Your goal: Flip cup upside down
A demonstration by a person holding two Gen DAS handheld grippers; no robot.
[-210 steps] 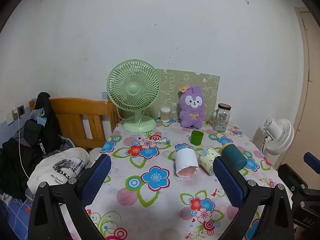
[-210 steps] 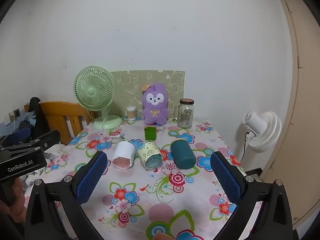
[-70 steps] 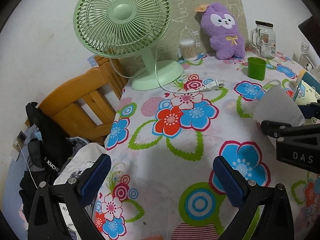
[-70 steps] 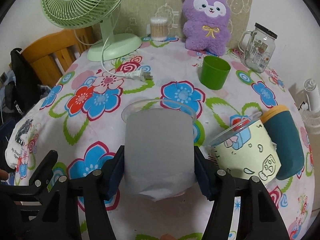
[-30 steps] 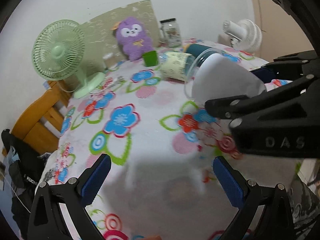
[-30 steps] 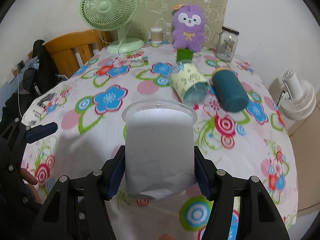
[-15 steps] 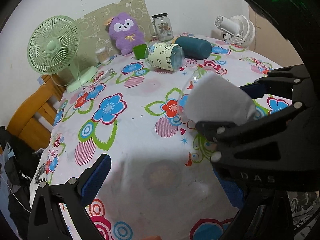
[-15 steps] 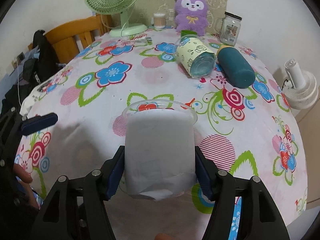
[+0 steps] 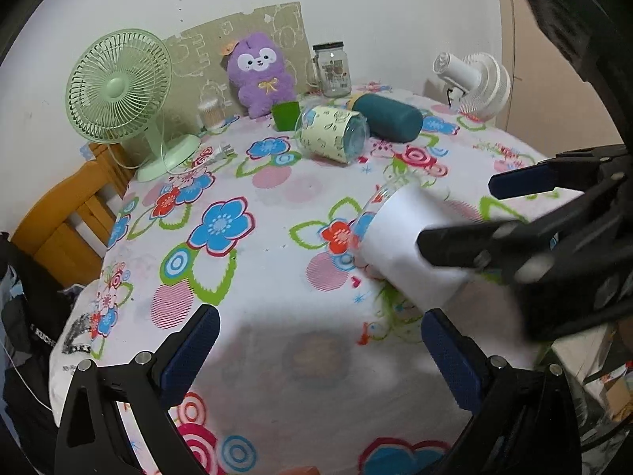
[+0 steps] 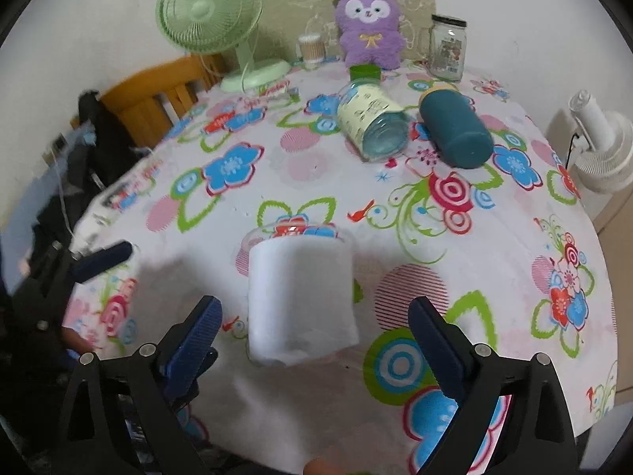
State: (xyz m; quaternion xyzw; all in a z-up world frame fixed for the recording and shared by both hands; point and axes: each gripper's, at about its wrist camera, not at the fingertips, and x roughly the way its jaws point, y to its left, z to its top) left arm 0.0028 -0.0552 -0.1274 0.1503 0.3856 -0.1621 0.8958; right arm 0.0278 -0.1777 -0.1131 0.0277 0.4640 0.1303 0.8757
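A clear plastic cup wrapped in a white paper sleeve [image 10: 300,297] stands mouth down on the flowered tablecloth [image 10: 395,206]. My right gripper [image 10: 314,340] is open, its blue pads well apart on either side of the cup and not touching it. The cup also shows in the left wrist view [image 9: 411,245], partly behind the right gripper's black frame. My left gripper [image 9: 320,348] is open and empty over the near part of the table, left of the cup.
A yellow patterned cup [image 10: 372,122] and a teal bottle [image 10: 455,130] lie on their sides further back. A green cup [image 10: 364,71], glass jar [image 10: 447,47], purple plush [image 10: 370,23] and green fan [image 10: 209,12] stand at the back. A wooden chair [image 10: 158,95] is at left.
My right gripper has opened and let go of the white cup, which now rests mouth down on the table. The left gripper stays open.
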